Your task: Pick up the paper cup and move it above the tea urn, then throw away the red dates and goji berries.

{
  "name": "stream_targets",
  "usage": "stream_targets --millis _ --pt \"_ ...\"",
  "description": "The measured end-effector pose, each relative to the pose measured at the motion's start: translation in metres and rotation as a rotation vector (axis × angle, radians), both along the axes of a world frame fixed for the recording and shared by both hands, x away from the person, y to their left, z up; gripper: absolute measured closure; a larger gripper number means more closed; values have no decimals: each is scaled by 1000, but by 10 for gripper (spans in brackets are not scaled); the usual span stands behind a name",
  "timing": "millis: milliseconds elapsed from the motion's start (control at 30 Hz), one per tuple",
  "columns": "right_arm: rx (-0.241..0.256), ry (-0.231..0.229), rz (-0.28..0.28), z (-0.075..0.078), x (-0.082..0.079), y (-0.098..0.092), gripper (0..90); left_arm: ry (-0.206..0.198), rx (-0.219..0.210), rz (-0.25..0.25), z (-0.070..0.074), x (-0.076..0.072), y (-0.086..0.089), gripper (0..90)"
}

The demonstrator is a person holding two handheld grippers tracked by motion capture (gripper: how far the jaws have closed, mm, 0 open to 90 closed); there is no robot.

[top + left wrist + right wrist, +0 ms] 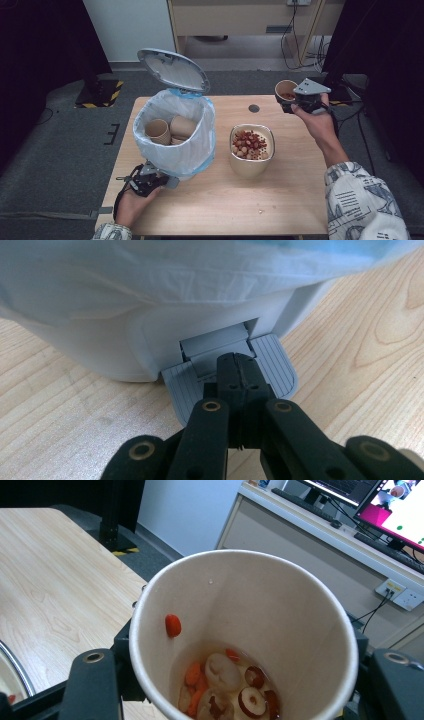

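A white pedal bin [175, 134] with a plastic liner stands on the table's left half, lid [172, 69] up, with paper cups [170, 130] inside. My left gripper [150, 181] is shut, its tips [239, 371] pressing down on the bin's grey foot pedal [272, 365]. My right gripper [300, 102] is shut on a paper cup [286, 91], held above the table's far right corner. In the right gripper view that paper cup [240, 630] holds red berries, sliced dates and pale pieces in liquid. A cream bowl [251, 149] of dried fruit and nuts sits mid-table.
The wooden table [295, 200] has bare surface at front and right. A small crumb [259, 211] lies near the front edge. A round grommet [254, 108] sits at the back. Beyond are a cabinet [240, 20], cables and a dark stand base [100, 92].
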State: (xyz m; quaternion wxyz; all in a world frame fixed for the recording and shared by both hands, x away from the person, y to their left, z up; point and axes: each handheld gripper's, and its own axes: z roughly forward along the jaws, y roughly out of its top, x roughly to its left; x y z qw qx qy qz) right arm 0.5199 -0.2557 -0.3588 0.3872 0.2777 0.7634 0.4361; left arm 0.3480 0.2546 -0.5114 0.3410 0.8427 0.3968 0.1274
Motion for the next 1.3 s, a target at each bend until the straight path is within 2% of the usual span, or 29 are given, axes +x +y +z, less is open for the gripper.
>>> stream_targets --millis 667,900,1100,1300 --pt "-55 -43 37 15 0 15 328 0 0 -1 0 0 0 899" --pt "-98 -76 77 22 2 30 327 0 1 -2 0 0 0 900" --pt "-128 -112 116 30 3 34 326 0 0 -2 0 0 0 900" --pt "-157 -136 163 30 5 37 325 -1 1 -2 0 0 0 899"
